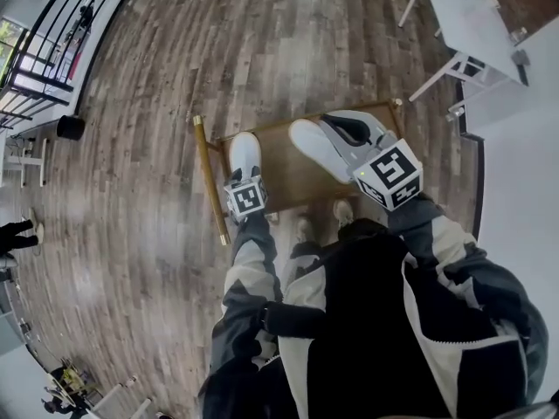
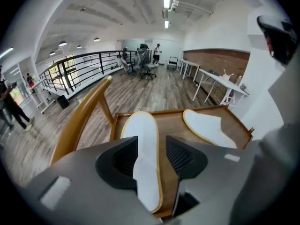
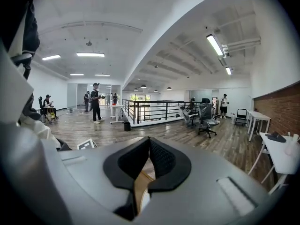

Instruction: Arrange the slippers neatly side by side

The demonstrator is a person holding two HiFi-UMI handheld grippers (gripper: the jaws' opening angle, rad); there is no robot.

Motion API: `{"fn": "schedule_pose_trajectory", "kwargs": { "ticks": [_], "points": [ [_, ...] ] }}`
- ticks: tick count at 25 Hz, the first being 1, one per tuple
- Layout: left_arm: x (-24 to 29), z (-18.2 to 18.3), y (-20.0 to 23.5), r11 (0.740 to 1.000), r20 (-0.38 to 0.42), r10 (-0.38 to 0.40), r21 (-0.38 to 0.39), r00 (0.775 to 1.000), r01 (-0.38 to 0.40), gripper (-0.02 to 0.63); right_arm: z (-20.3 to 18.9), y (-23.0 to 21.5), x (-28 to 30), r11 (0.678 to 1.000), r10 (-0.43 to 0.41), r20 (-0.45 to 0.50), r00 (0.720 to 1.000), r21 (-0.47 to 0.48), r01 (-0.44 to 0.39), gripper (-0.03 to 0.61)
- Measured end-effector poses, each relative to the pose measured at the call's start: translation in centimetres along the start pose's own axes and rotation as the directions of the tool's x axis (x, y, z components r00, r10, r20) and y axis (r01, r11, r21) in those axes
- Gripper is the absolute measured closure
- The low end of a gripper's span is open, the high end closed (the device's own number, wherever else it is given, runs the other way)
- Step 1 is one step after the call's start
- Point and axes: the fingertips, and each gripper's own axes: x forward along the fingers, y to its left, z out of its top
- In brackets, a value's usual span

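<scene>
The left gripper (image 2: 151,143) points down at the wooden chair seat (image 2: 174,121) with its jaws standing wide apart, and the heel end of the left slipper (image 2: 143,125) lies between them; the ribbed pads (image 2: 180,154) stand clear of its edges on both sides, so nothing is clamped. The right gripper (image 3: 149,143) has its jaws closed tip to tip, with no object visibly pinched between the pads (only a sliver of wood and something white shows through the gap lower down). In the head view it hangs over the heel half of the right slipper (image 1: 310,147) and covers it. Both white slippers lie on the seat: the left one runs straight from front to back, the right one is angled, its toe leaning toward the left slipper, with a bare strip of seat between them, so they are apart and not parallel. The chair's curved backrest (image 2: 79,118) rises along the left side of the seat, just beside the left slipper. The person's two shoes (image 1: 301,230) stand on the plank floor (image 1: 131,190) against the seat's near edge. A white table (image 1: 463,16) stands well apart at the upper right, a black railing (image 1: 52,33) far off to the left, and open floor lies beyond the seat.
</scene>
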Motion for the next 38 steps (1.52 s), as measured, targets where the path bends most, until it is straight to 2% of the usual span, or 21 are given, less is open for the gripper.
{"fn": "schedule_pose_trajectory", "kwargs": {
  "ticks": [3,8,9,11,15,16,24,27,30,38],
  "points": [
    [2.2,-1.8,1.3,0.999,-0.074,0.036,-0.016,0.997,-0.037,0.352,-0.6,-0.5,-0.5,1.0,-0.013,-0.012,1.0,-0.01,0.012,0.569],
    [3.9,-3.0,2.0,0.998,-0.161,0.065,0.009,0.985,-0.064,0.313,-1.0,-1.7,-1.1,0.999,-0.039,-0.025,0.999,-0.01,0.039,0.569],
    [4.0,-3.2,2.0,0.998,-0.166,0.068,0.009,0.984,-0.067,0.317,-1.0,-1.9,-1.1,0.999,-0.043,-0.027,0.999,-0.012,0.042,0.569],
    [4.3,-3.6,2.2,0.997,-0.173,0.075,0.015,0.982,-0.074,0.374,-1.0,-2.2,-1.3,0.999,-0.048,-0.029,0.998,-0.022,0.048,0.569],
    [5.1,-5.4,2.4,0.997,-0.214,0.068,-0.023,0.974,-0.075,0.554,-0.9,-3.4,-1.7,0.997,-0.074,-0.028,0.997,-0.039,0.073,0.569],
    [5.2,-5.4,2.4,0.997,-0.213,0.063,-0.036,0.975,-0.072,0.565,-0.8,-3.7,-1.8,0.996,-0.081,-0.028,0.996,-0.04,0.08,0.569],
    [4.3,-3.8,3.3,0.992,-0.169,0.09,-0.077,0.982,-0.104,0.575,-0.6,-3.7,-1.8,0.996,-0.073,-0.027,0.997,-0.055,0.071,0.569],
    [3.5,-2.5,3.1,0.986,-0.13,0.072,-0.143,0.989,-0.091,0.576,0.0,-3.6,-1.7,0.997,-0.065,-0.009,0.998,-0.051,0.064,0.569],
    [2.7,-1.8,3.3,0.981,-0.117,0.078,-0.166,0.99,-0.097,0.576,0.3,-3.1,-1.5,0.998,-0.05,0.005,0.999,-0.049,0.05,0.569],
    [2.0,-2.8,3.1,0.955,-0.115,0.089,-0.271,0.989,-0.117,0.575,0.3,-2.7,-1.4,0.998,-0.035,0.023,0.999,-0.045,0.036,0.569]
  ]
}}
